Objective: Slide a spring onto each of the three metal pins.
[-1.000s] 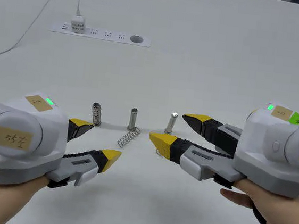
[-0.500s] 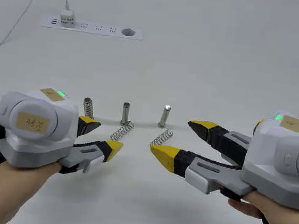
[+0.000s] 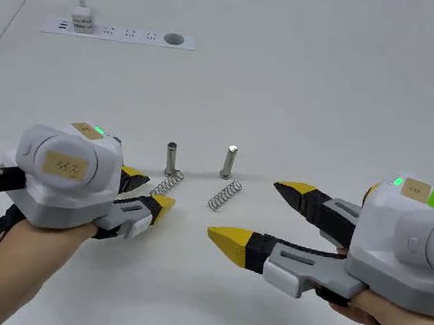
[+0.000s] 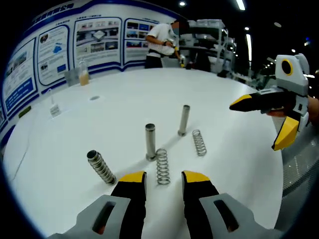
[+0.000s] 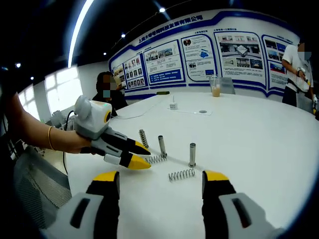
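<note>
Three metal pins stand in a row on the white table (image 3: 303,86). The left pin (image 4: 101,167) wears a spring. The middle pin (image 3: 171,158) and right pin (image 3: 229,161) are bare. One loose spring (image 4: 163,167) lies by the middle pin's foot, just ahead of my left gripper (image 4: 163,178), which is open and not touching it. A second loose spring (image 3: 224,195) lies in front of the right pin. My right gripper (image 3: 257,212) is wide open, a little short of that spring (image 5: 181,174).
A white power strip (image 3: 118,33) with a plugged charger and cable lies at the far left of the table. A cup (image 5: 215,89) stands at the far edge. People stand beyond the table by wall posters.
My left gripper has moved forward and right to the spring by the middle pin. My right gripper has drawn back, uncovering the second spring. The head camera has shifted.
</note>
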